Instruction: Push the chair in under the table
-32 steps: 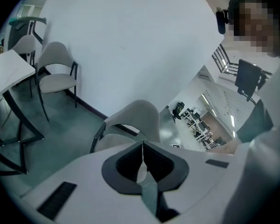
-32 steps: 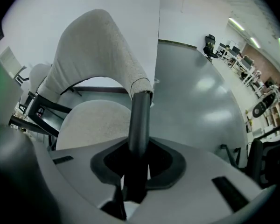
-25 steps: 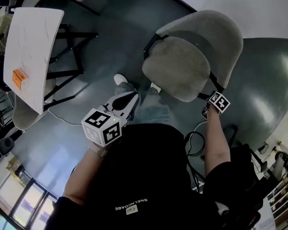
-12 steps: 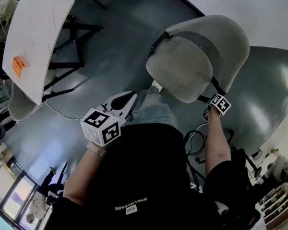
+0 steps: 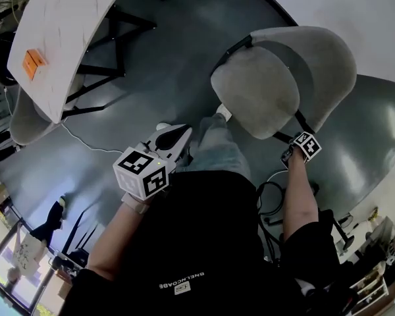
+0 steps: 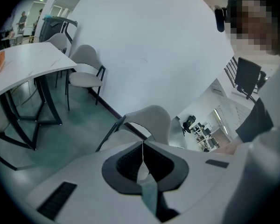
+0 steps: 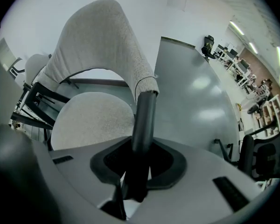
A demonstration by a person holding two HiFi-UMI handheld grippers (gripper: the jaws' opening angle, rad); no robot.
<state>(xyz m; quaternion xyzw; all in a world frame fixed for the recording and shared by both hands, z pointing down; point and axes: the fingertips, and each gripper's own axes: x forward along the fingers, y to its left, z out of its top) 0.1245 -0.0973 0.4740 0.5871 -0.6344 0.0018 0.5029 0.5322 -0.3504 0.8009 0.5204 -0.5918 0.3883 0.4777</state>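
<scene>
The right gripper is clamped on a black tube of the chair. The tube is part of the chair's frame, just under one end of the backrest. It is seen right between the two jaws, which are held a little apart by it.

The left gripper is closed tight, and nothing is held in it. It is kept in the air to the left of the chair, beside the person's leg, and the chair is not touched by it.

The chair is stood on the grey floor. The white table is seen well apart from the chair, on its left in the head view, so the chair is not under it.

From the head view, the chair's legs are hidden by its seat. The right gripper's jaws are covered there by its marker cube. The table is cut off at the top edge. A small orange thing is laid on the table, too small to be made out. A second chair is partly hidden under the table's far side.
</scene>
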